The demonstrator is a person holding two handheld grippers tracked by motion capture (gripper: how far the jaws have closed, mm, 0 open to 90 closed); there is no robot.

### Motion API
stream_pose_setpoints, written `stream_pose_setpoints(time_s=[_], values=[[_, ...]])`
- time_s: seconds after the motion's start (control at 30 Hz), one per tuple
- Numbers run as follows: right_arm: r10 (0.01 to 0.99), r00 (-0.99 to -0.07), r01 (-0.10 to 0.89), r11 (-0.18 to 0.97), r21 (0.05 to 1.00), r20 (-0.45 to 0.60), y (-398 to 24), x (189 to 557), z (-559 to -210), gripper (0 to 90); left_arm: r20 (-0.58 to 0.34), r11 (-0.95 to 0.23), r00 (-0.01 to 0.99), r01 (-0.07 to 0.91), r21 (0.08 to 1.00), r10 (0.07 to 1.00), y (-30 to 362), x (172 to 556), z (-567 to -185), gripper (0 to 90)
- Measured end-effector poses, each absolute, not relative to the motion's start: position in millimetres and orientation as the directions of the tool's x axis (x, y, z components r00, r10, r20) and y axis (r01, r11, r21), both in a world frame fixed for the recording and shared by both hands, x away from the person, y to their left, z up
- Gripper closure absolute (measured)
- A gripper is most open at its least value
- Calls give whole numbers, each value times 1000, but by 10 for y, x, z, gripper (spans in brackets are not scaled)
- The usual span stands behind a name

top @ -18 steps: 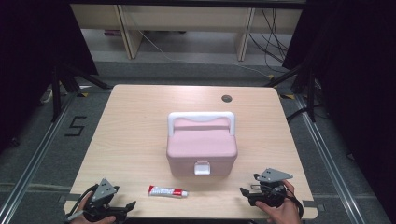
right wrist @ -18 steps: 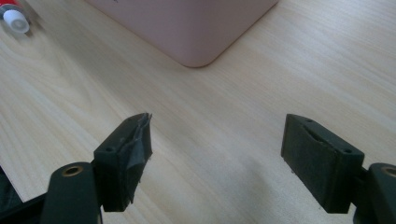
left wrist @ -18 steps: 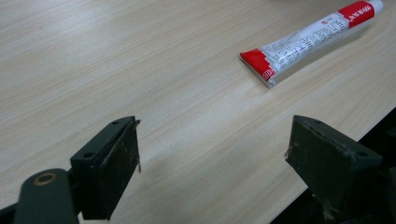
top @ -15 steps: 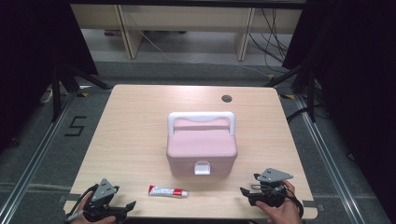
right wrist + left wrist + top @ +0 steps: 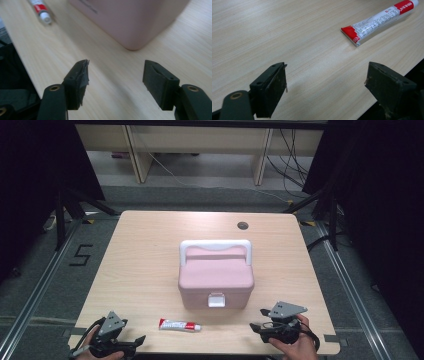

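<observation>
A pink box (image 5: 216,275) with a white handle (image 5: 215,245) and a white latch (image 5: 216,300) stands shut in the middle of the wooden table (image 5: 140,260). A red and white tube (image 5: 179,325) lies flat near the front edge, left of the latch. My left gripper (image 5: 135,342) rests at the front left corner, open and empty, pointing toward the tube (image 5: 377,21). The left gripper view has its jaws (image 5: 325,75) wide apart over bare wood. My right gripper (image 5: 256,327) sits at the front right, open and empty (image 5: 116,72), facing the box's corner (image 5: 130,20) and the tube's cap (image 5: 41,10).
A small round cable hole (image 5: 242,225) sits near the table's far edge. Desk legs and cables stand on the floor beyond the table. Dark curtains hang on both sides. The table's front edge runs close under both hands.
</observation>
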State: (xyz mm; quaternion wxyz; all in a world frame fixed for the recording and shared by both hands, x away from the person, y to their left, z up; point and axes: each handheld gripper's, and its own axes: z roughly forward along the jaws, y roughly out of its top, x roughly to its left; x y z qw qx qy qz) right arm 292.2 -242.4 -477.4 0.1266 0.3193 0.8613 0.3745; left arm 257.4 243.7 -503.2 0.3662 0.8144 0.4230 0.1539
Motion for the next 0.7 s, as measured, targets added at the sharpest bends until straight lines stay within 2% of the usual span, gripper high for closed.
stream_pose_setpoints(time_s=[0.07,0.17,0.47,0.67,0.7], values=[[617,-787,431,536,726,12,-2348,2903,-4757,395,-33,-409,610,570,712,792,2467,2584,-5027,157],[594,-804,433,554,711,27,-2234,2863,-4739,415,-50,-385,596,577,720,801,2448,2576,-5030,157],[498,-867,353,590,727,17,-1880,2826,-4642,462,-61,-376,599,577,725,799,2441,2577,-5027,157],[435,-900,321,615,720,29,-1504,2779,-4614,484,-45,-384,601,564,731,798,2445,2590,-5034,157],[406,-914,290,629,721,14,-1416,2791,-4615,484,-41,-389,605,561,730,796,2449,2592,-5033,157]])
